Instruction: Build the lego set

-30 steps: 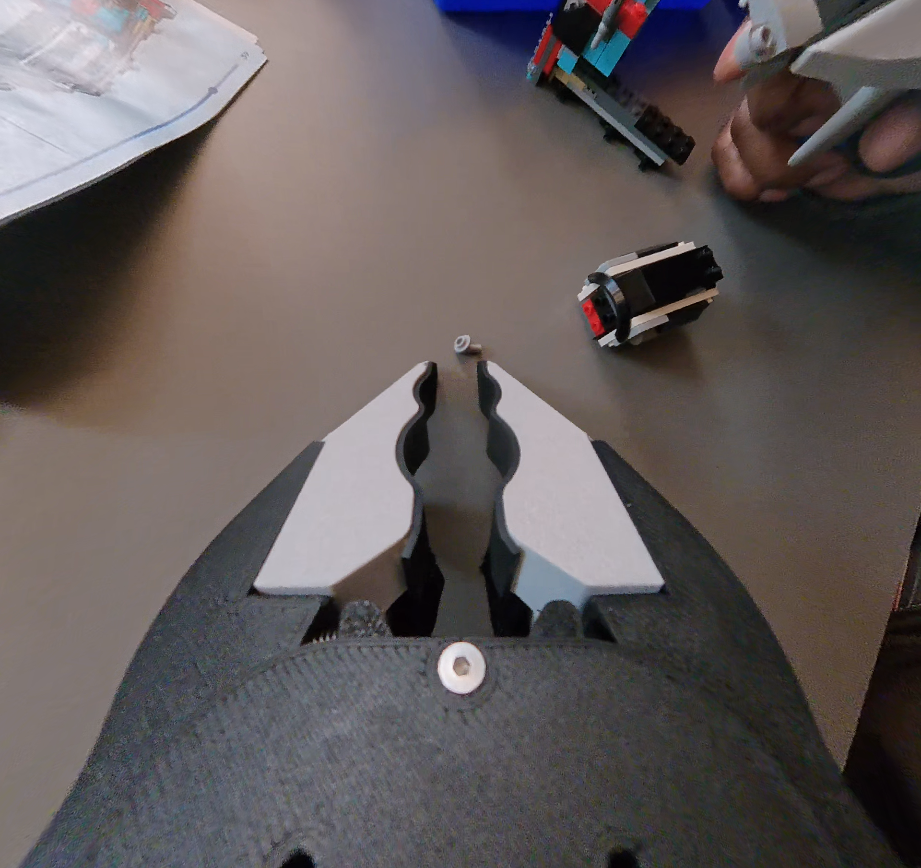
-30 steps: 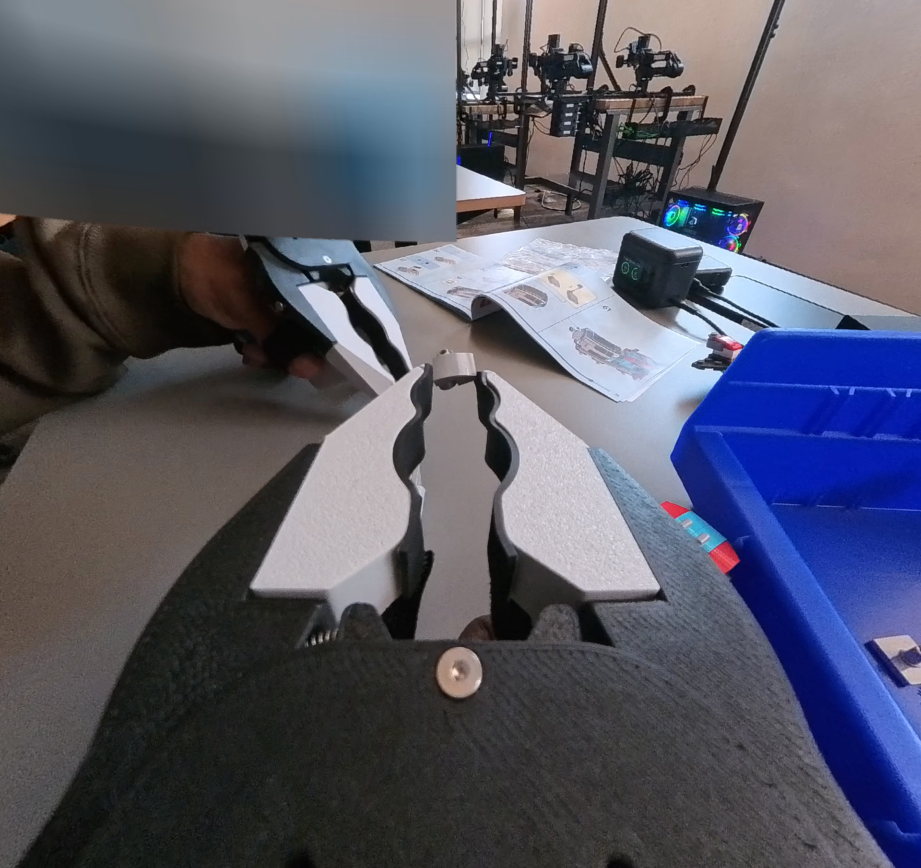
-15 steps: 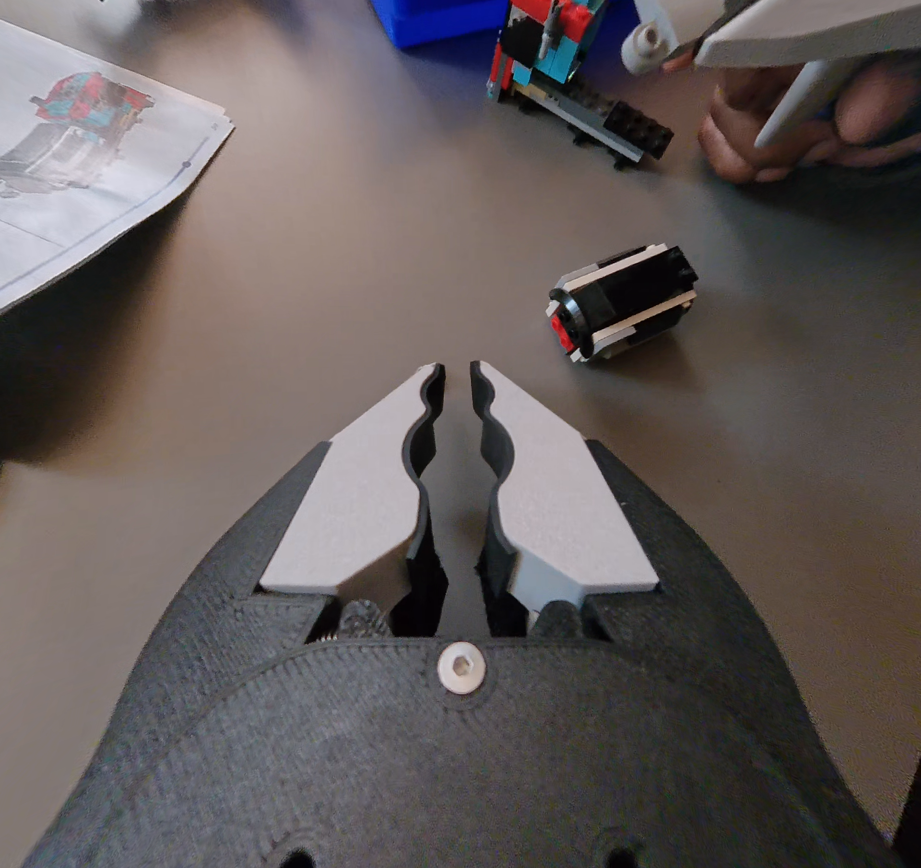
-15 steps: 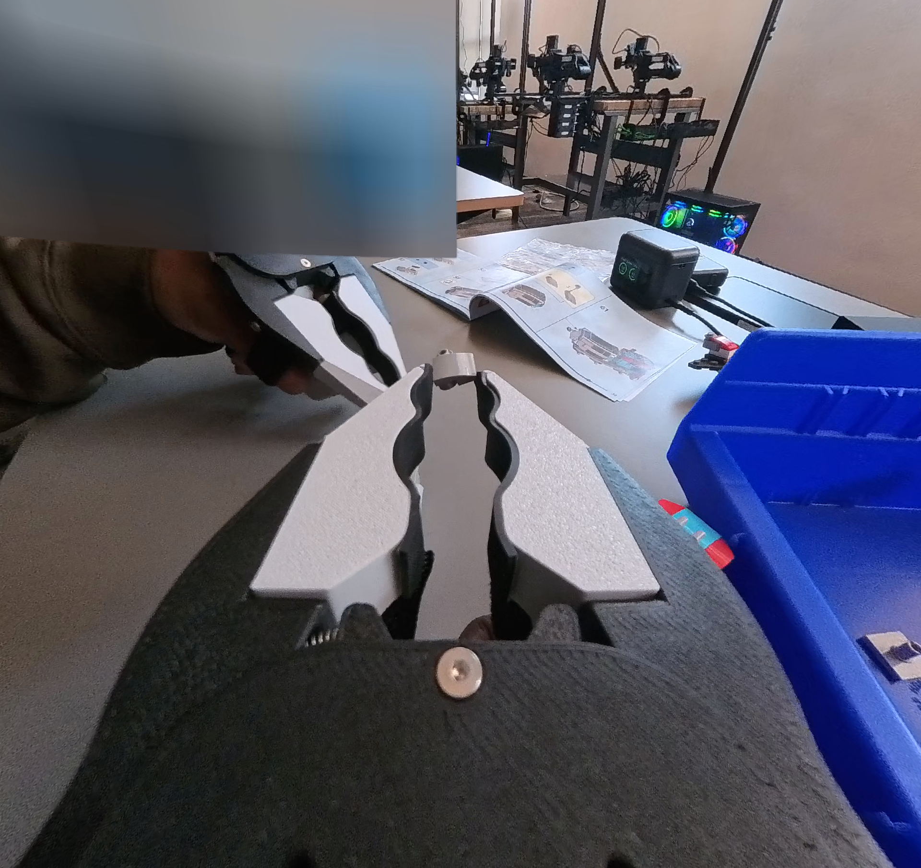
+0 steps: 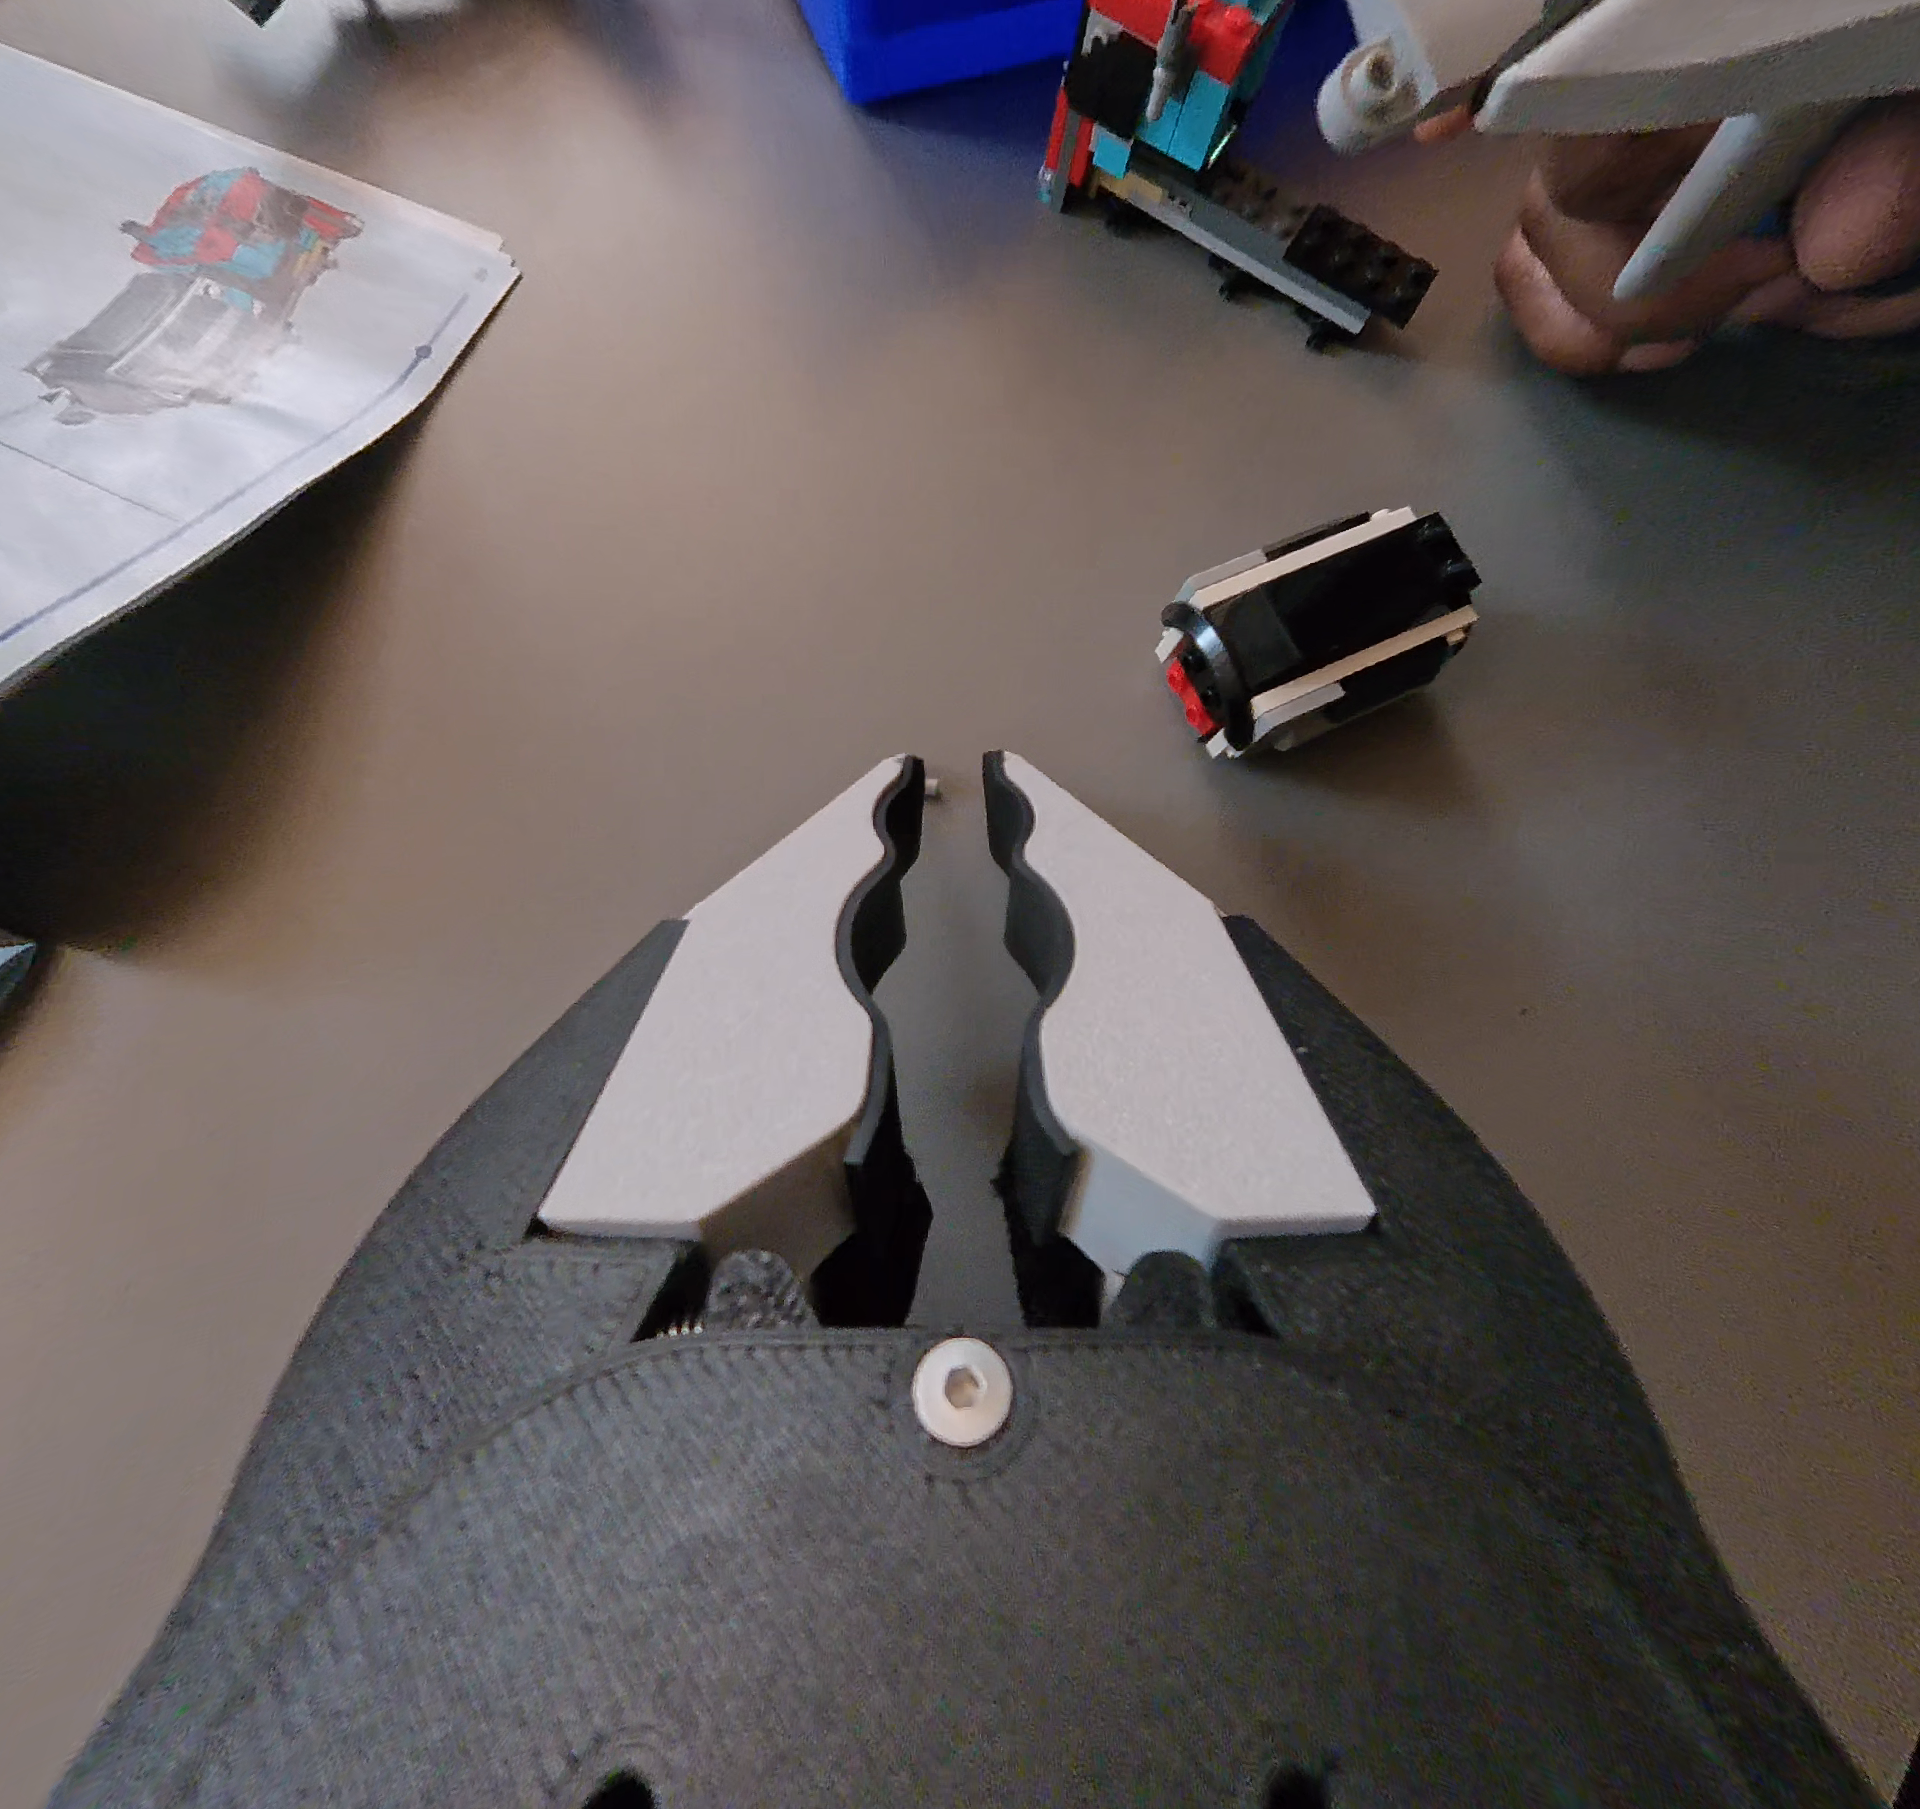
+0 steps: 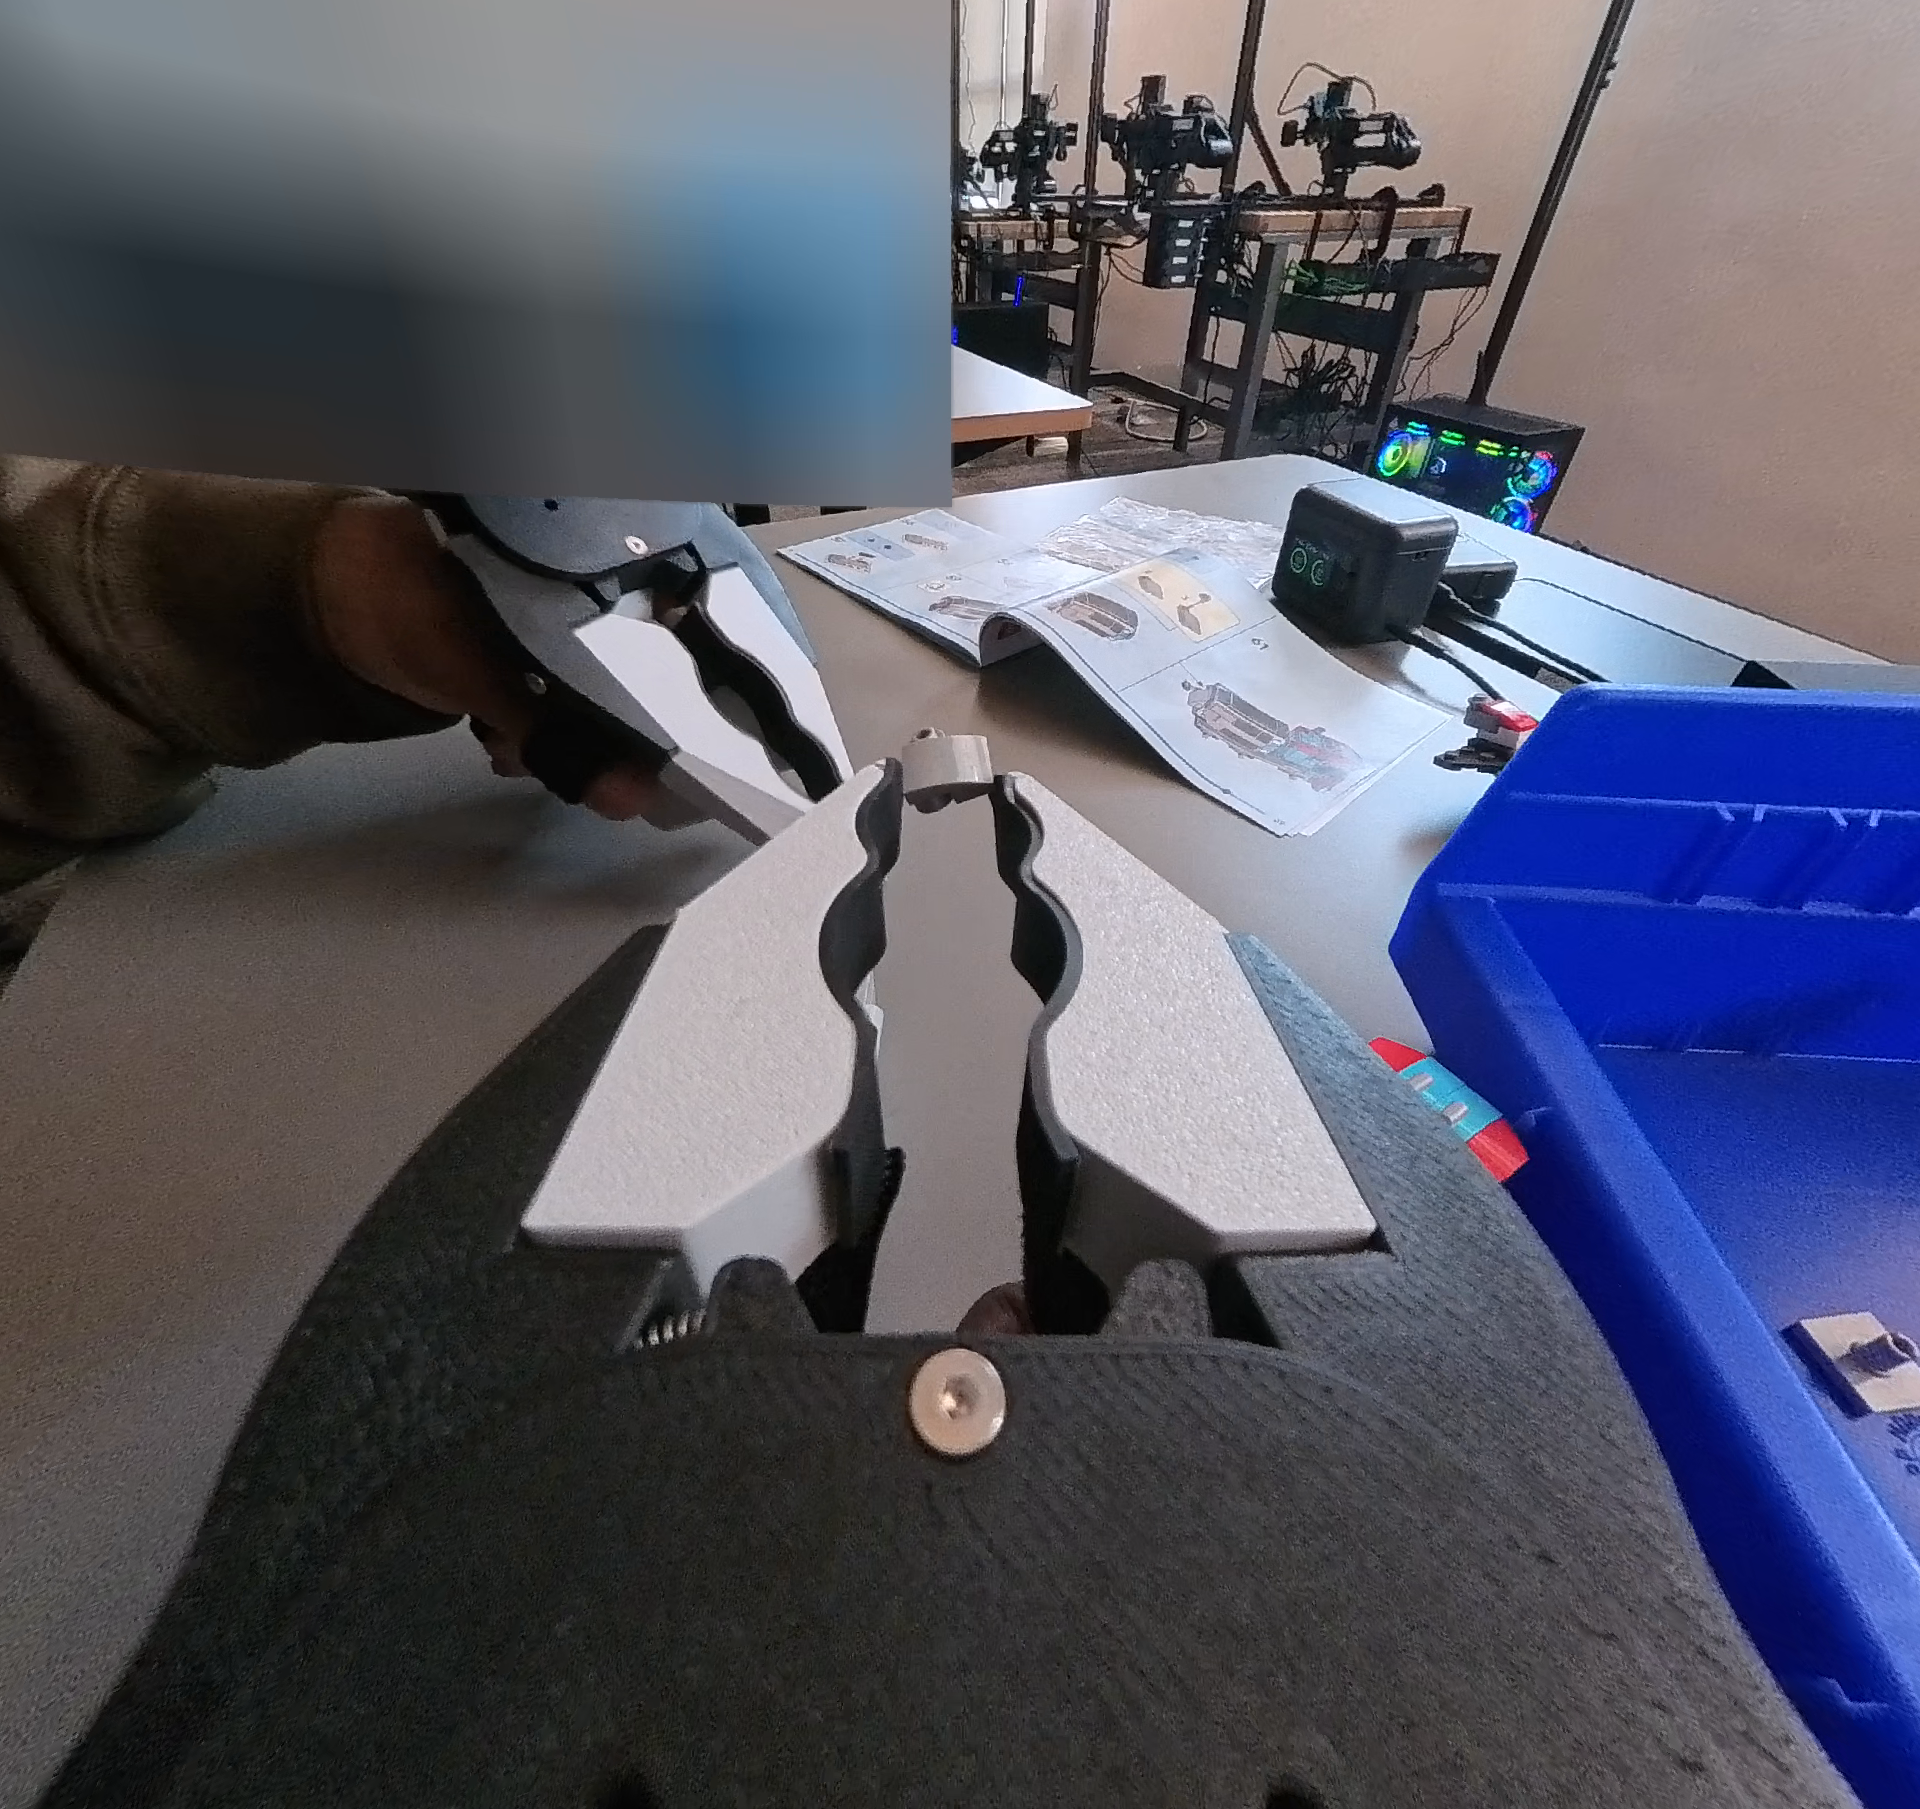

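Small grey round brick point(image 6: 943, 760) pinched between right gripper point(image 6: 943, 791) pads, lifted off the table point(image 5: 727, 554).

Left gripper point(image 5: 951, 772) low over the table, jaws narrowly apart. Tiny grey peg point(image 5: 935, 791) lies between the tips, beside the left pad. No clear pinch; it reads as not grasped.

Black-and-white barrel-shaped brick assembly point(image 5: 1320, 632) lies on its side, near. Red-and-teal brick model point(image 5: 1174, 66) stands by the blue bin point(image 6: 1662, 928). Open instruction booklet point(image 6: 1122, 637) farther off.

Build looks partway done: sub-assemblies separate. Booklet bears pictures and small print, left unread.
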A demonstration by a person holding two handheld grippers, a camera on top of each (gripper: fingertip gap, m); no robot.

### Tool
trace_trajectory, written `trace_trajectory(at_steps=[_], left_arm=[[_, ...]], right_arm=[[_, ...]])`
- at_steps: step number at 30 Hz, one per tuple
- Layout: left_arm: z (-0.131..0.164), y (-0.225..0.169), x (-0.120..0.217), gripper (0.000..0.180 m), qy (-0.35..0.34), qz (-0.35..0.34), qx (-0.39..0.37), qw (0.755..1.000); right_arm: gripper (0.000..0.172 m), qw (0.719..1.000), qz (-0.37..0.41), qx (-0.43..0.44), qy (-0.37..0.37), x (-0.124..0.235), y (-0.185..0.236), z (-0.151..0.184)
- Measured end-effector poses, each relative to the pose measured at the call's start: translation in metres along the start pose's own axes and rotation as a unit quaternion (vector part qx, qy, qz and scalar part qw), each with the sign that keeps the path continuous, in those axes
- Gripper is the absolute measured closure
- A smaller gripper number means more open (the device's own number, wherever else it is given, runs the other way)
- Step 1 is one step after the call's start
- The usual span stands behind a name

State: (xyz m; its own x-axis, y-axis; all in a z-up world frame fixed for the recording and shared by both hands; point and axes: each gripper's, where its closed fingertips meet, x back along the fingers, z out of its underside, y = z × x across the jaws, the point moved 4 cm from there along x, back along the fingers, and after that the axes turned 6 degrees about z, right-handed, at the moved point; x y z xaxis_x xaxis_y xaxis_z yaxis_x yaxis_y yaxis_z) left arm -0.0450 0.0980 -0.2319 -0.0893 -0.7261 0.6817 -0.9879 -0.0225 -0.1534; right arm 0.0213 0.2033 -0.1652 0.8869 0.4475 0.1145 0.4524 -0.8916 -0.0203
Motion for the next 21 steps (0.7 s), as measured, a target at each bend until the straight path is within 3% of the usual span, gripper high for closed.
trace_trajectory(at_steps=[21], left_arm=[[0.0021,0.0054,-0.0087,0.169,0.017,-0.032,0.009,0.999]], right_arm=[[0.154,1.000,-0.001,0.000,0.000,-0.0002,0.0005,0.0000]])
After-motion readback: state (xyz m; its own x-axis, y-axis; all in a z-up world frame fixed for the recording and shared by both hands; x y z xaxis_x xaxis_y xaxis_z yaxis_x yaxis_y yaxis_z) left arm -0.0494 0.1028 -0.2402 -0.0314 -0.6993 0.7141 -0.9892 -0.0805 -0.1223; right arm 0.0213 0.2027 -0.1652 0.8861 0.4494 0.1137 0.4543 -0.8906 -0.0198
